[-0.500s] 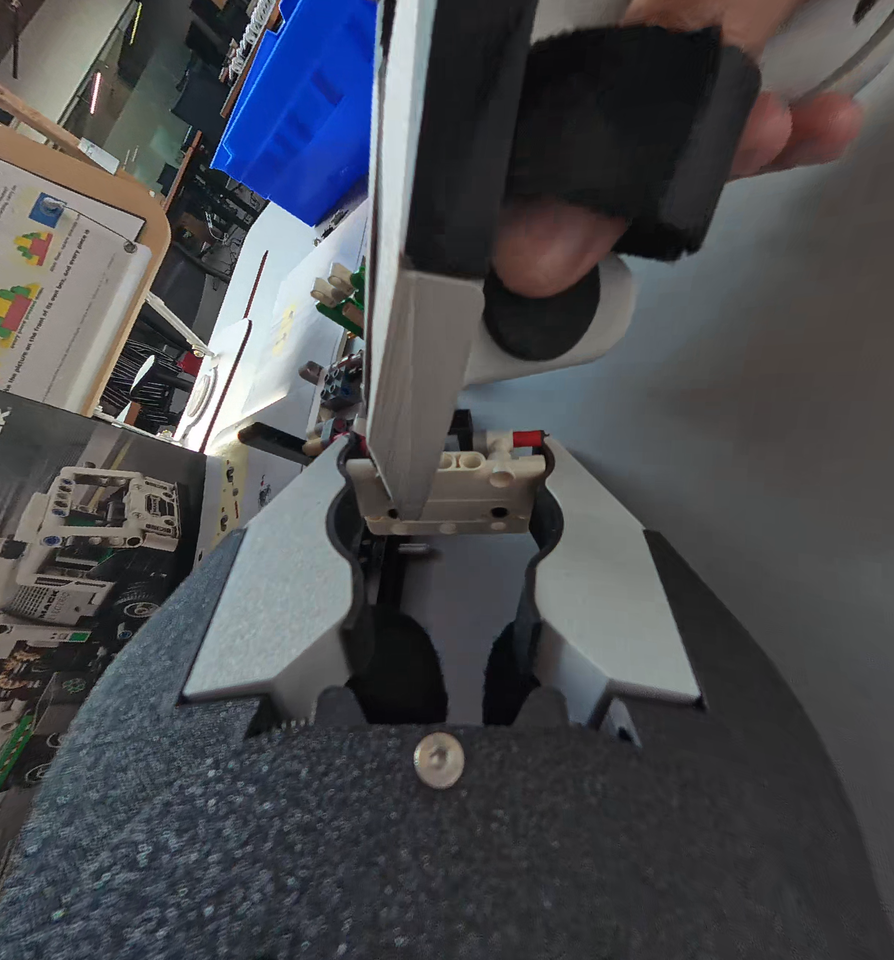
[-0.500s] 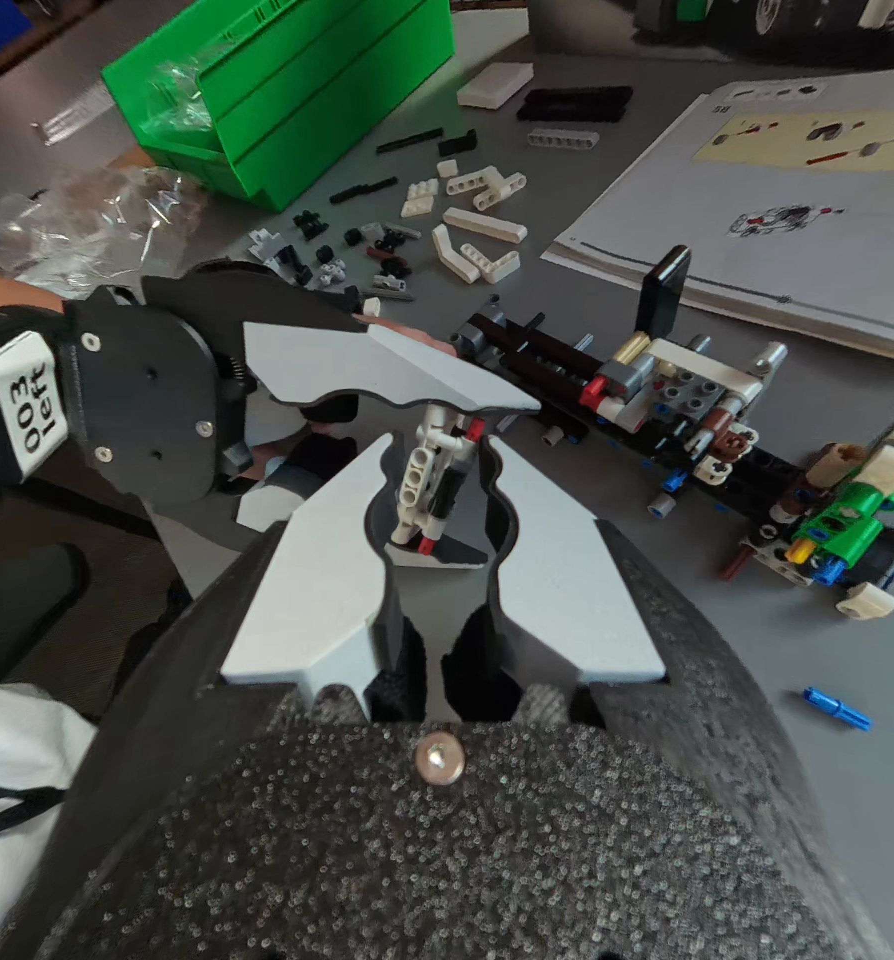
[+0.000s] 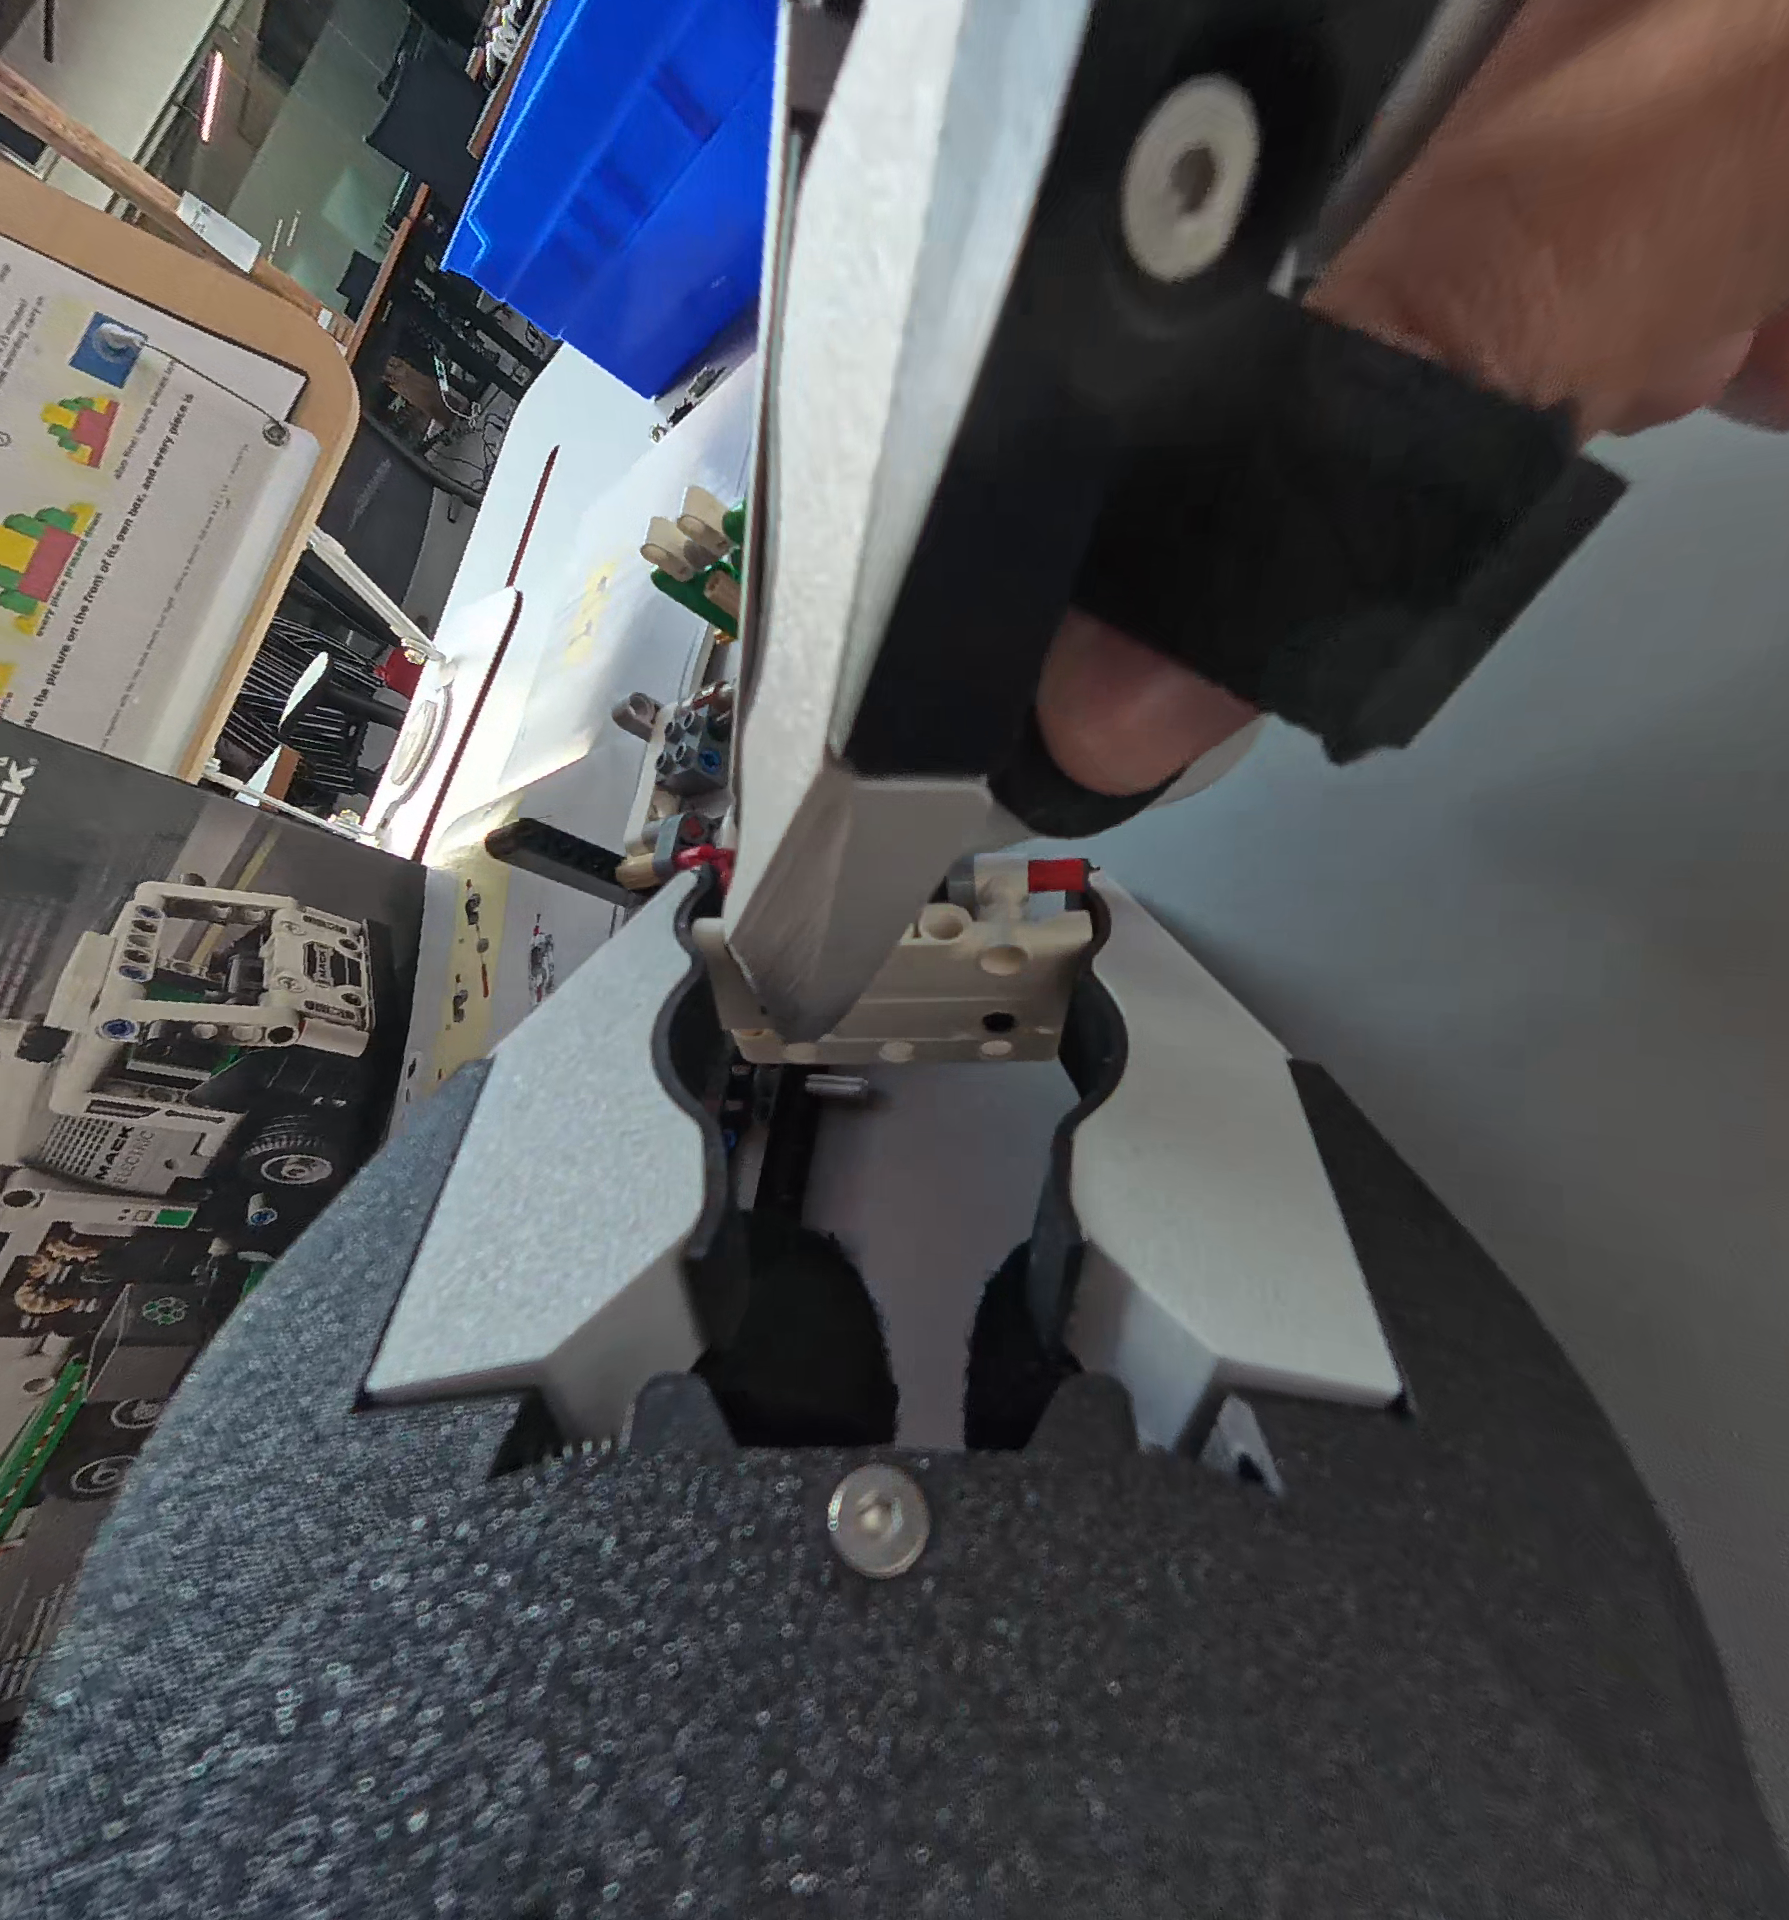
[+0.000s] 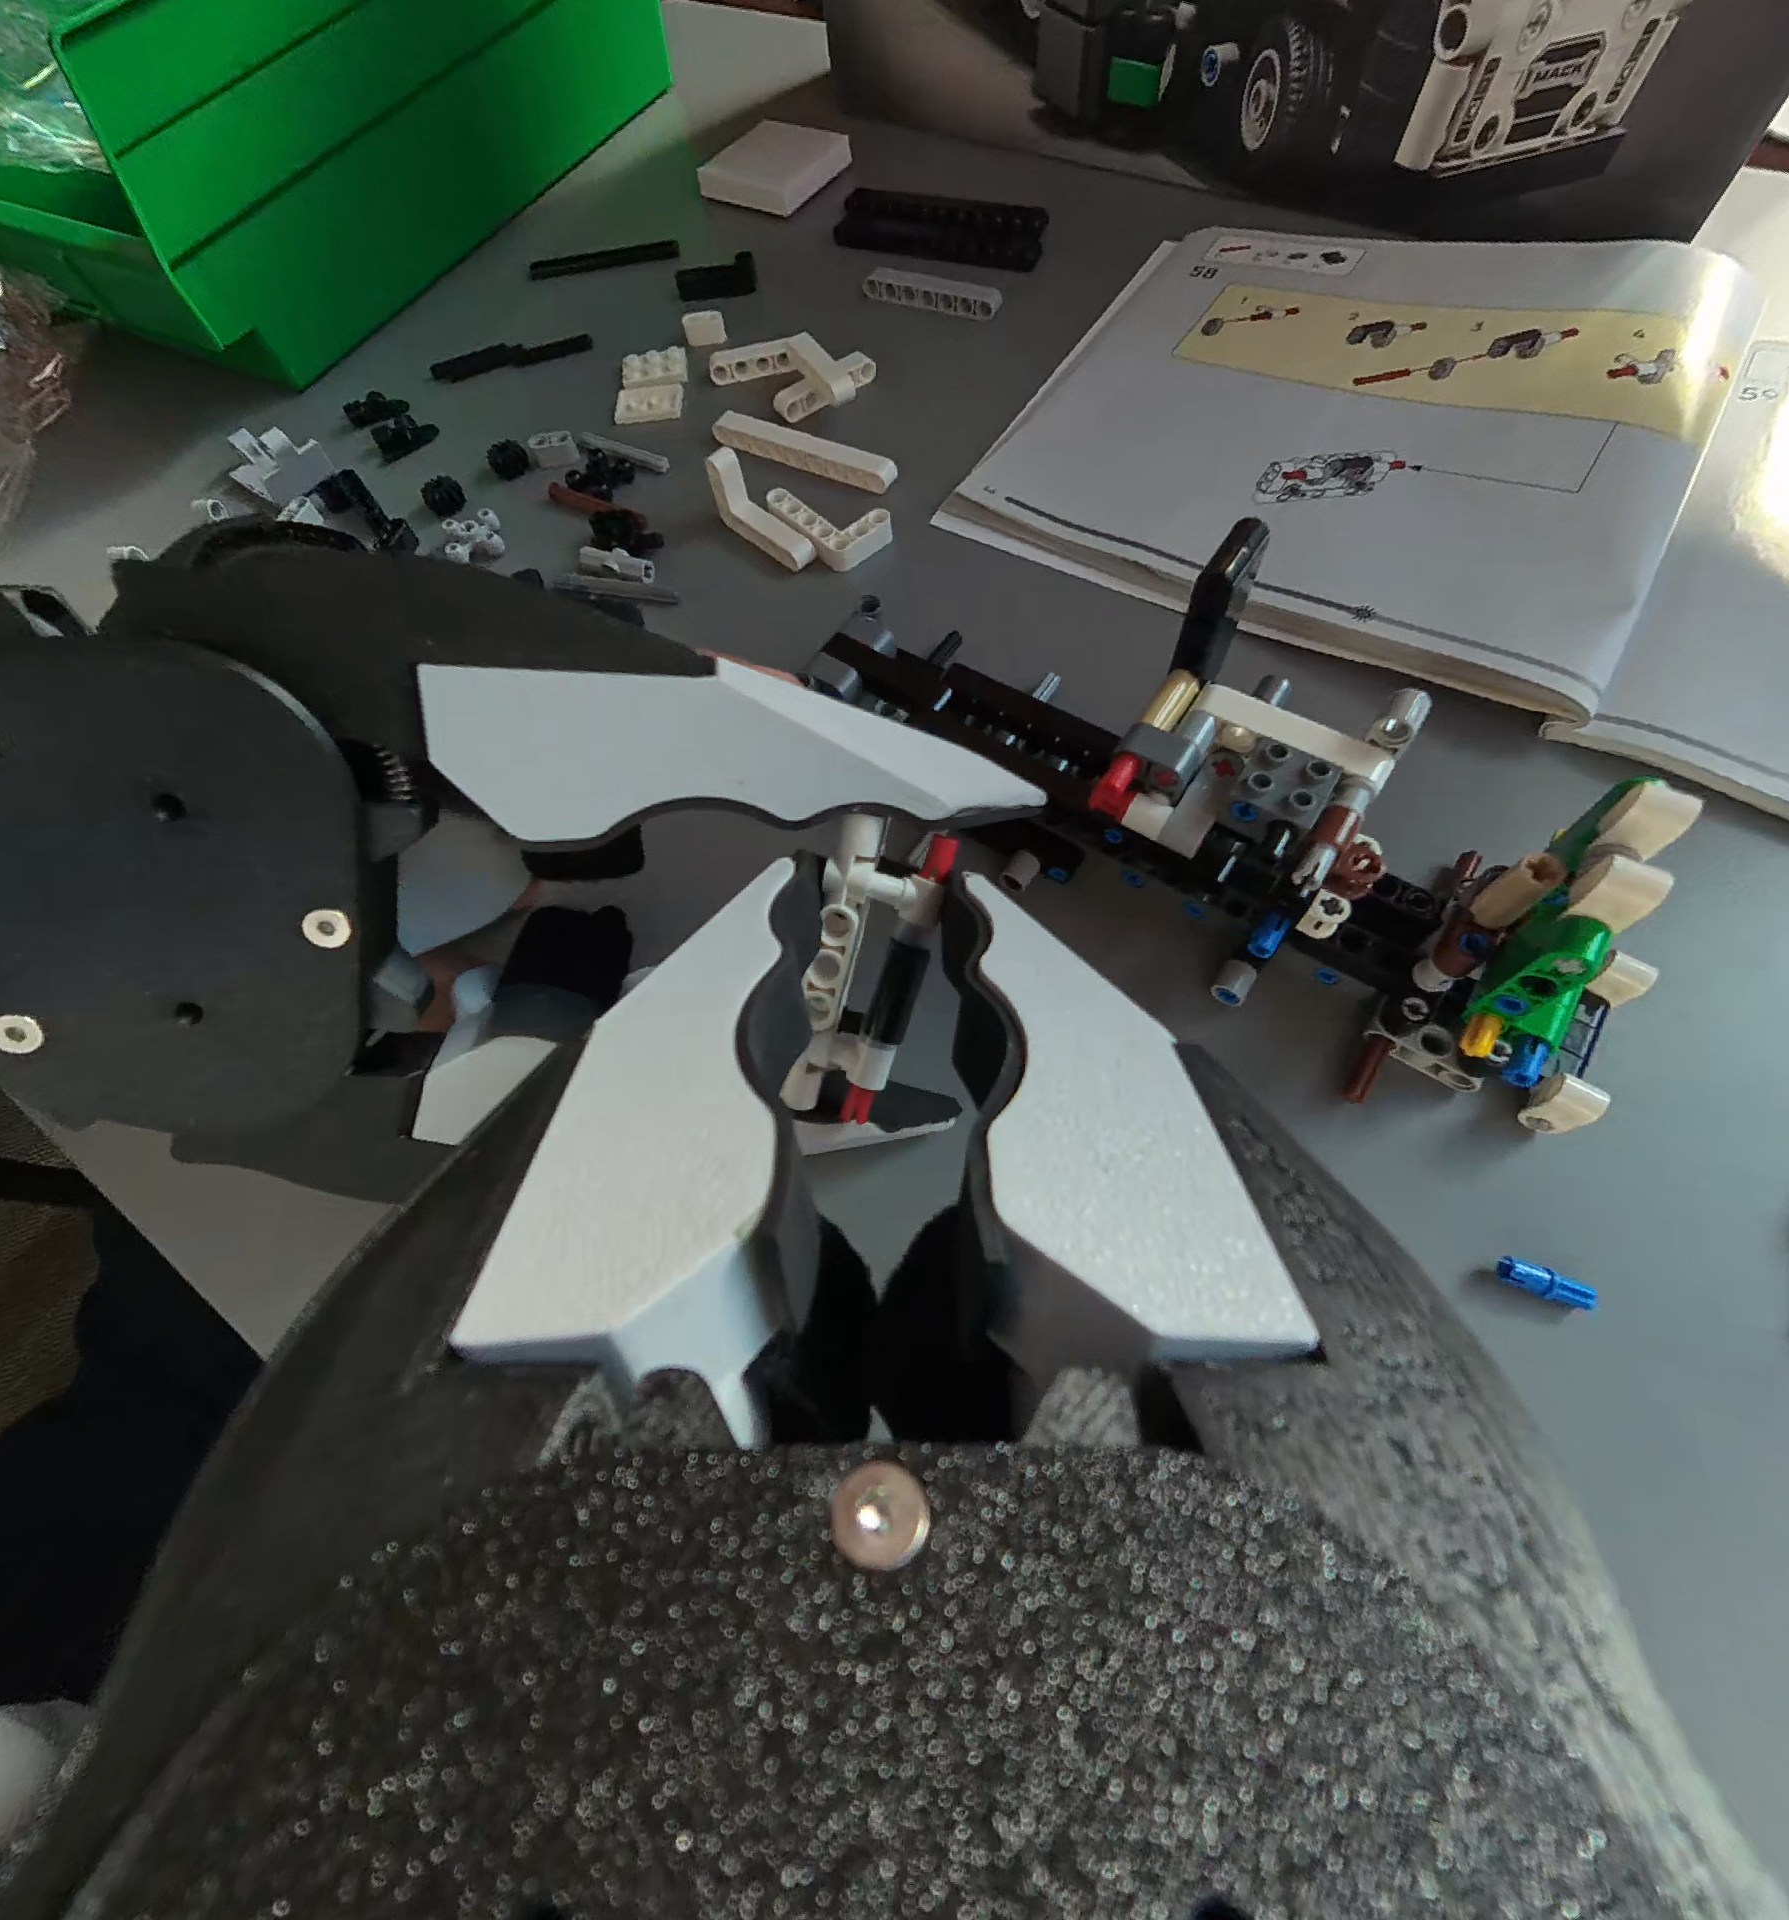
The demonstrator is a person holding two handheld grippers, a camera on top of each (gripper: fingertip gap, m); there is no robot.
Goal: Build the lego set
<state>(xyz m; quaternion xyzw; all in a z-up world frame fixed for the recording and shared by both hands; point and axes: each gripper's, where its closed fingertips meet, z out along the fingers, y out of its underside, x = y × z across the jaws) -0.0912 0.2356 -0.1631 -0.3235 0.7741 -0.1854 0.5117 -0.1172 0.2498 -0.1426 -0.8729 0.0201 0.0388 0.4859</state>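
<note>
the right gripper (image 4: 874, 883) has closed in slightly around the white subassembly (image 4: 838, 966).

A dark box (image 3: 142, 1039) at nine o'clock in the left wrist view is carrying a white brand word, smaller print and a piece count beside a truck photo. At ten o'clock, a white sheet (image 3: 90, 468) on a wooden board (image 3: 334, 416) is showing lines of print. In the right wrist view, at two o'clock, an open booklet (image 4: 1389, 436) is bearing page and step numbers.
</note>
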